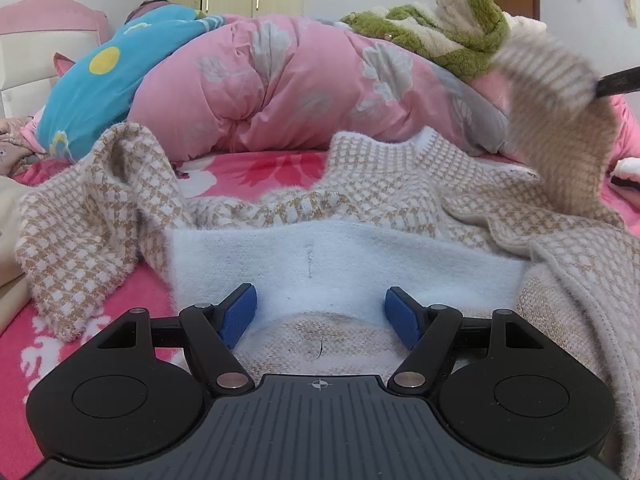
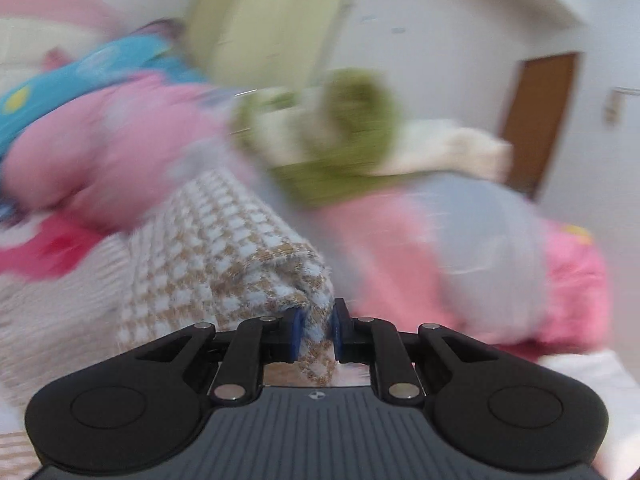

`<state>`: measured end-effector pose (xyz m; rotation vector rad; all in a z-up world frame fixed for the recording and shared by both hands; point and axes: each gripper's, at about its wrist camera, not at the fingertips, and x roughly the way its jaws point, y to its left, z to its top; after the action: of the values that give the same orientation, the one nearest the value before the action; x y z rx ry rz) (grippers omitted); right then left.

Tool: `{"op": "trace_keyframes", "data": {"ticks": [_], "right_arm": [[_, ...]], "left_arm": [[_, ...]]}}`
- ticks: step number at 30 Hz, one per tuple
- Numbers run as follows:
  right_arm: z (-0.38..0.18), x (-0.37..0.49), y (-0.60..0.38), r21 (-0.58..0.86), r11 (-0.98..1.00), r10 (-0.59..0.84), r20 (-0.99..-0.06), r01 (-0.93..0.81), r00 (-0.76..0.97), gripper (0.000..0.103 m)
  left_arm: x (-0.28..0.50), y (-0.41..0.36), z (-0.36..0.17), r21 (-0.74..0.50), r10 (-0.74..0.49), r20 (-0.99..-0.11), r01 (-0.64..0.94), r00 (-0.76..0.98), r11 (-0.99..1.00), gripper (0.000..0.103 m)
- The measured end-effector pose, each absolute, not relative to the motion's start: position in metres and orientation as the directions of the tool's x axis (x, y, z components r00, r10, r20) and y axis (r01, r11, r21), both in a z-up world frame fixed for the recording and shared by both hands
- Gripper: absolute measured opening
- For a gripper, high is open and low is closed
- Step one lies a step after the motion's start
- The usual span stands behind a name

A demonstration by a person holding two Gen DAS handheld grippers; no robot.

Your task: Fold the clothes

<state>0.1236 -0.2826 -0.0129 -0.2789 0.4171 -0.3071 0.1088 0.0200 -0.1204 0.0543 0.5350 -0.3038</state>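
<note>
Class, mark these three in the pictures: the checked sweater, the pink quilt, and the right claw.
checked sweater point(image 1: 400, 184): left wrist view, on its collar area.
pink quilt point(image 1: 280, 92): left wrist view, on its bulging middle.
right claw point(image 2: 314, 330): right wrist view, between the blue pads pinching the sweater.

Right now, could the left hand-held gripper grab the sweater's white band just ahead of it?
Probably yes: the left hand-held gripper is open, and the sweater's white band lies right between its fingers, with nothing on top.

The beige-and-white checked knit sweater point(image 1: 400, 200) lies mid-frame on the pink floral bedsheet point(image 1: 256, 168), before the pink quilted duvet point(image 1: 280, 80).
</note>
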Motion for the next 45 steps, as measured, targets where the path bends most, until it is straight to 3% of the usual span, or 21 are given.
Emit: {"op": "trace_keyframes", "data": {"ticks": [8, 14, 19, 22, 25, 27, 30, 33, 36, 39, 42, 45], "right_arm": [[0.015, 0.107, -0.401, -0.322, 0.784, -0.606, -0.212, 0.531, 0.766, 0.016], [-0.034, 0.118, -0.457, -0.28, 0.753, -0.658, -0.331, 0.595, 0.677, 0.016], [-0.109, 0.138, -0.462, -0.35, 0.782, -0.622, -0.504, 0.516, 0.6, 0.019], [-0.138, 0.139, -0.443, -0.456, 0.784, -0.62, -0.549, 0.421, 0.561, 0.036], [-0.139, 0.119, -0.423, -0.54, 0.768, -0.629, -0.532, 0.345, 0.567, 0.054], [-0.126, 0.096, -0.413, -0.557, 0.773, -0.61, -0.526, 0.302, 0.593, 0.076], [-0.106, 0.065, -0.392, -0.623, 0.745, -0.608, -0.487, 0.239, 0.627, 0.085], [-0.083, 0.051, -0.363, -0.634, 0.751, -0.569, -0.483, 0.184, 0.665, 0.086], [-0.062, 0.055, -0.326, -0.52, 0.846, -0.43, -0.536, 0.117, 0.727, 0.087], [-0.053, 0.08, -0.289, -0.303, 0.953, -0.201, -0.627, 0.001, 0.753, 0.088], [-0.064, 0.119, -0.26, -0.099, 0.992, -0.012, -0.705, -0.081, 0.709, 0.088], [-0.09, 0.161, -0.229, 0.022, 0.995, 0.078, -0.778, -0.097, 0.624, 0.086]], "left_arm": [[0.108, 0.02, -0.121, -0.027, -0.269, -0.503, 0.297, 0.821, 0.955, 0.072], [0.108, 0.02, -0.121, -0.025, -0.268, -0.502, 0.296, 0.822, 0.955, 0.072], [0.108, 0.019, -0.121, -0.026, -0.268, -0.503, 0.295, 0.822, 0.955, 0.072], [0.108, 0.019, -0.121, -0.026, -0.268, -0.504, 0.295, 0.821, 0.955, 0.072], [0.109, 0.019, -0.121, -0.03, -0.27, -0.503, 0.296, 0.821, 0.955, 0.072], [0.108, 0.02, -0.121, -0.031, -0.271, -0.501, 0.296, 0.822, 0.955, 0.072], [0.108, 0.021, -0.122, -0.037, -0.274, -0.497, 0.295, 0.823, 0.955, 0.072], [0.108, 0.021, -0.123, -0.043, -0.278, -0.493, 0.295, 0.825, 0.954, 0.072], [0.107, 0.022, -0.124, -0.052, -0.282, -0.488, 0.295, 0.826, 0.954, 0.072], [0.107, 0.023, -0.125, -0.06, -0.288, -0.483, 0.296, 0.827, 0.953, 0.072], [0.107, 0.024, -0.126, -0.067, -0.293, -0.477, 0.298, 0.829, 0.952, 0.072], [0.106, 0.025, -0.127, -0.073, -0.298, -0.472, 0.3, 0.83, 0.951, 0.072]]}}
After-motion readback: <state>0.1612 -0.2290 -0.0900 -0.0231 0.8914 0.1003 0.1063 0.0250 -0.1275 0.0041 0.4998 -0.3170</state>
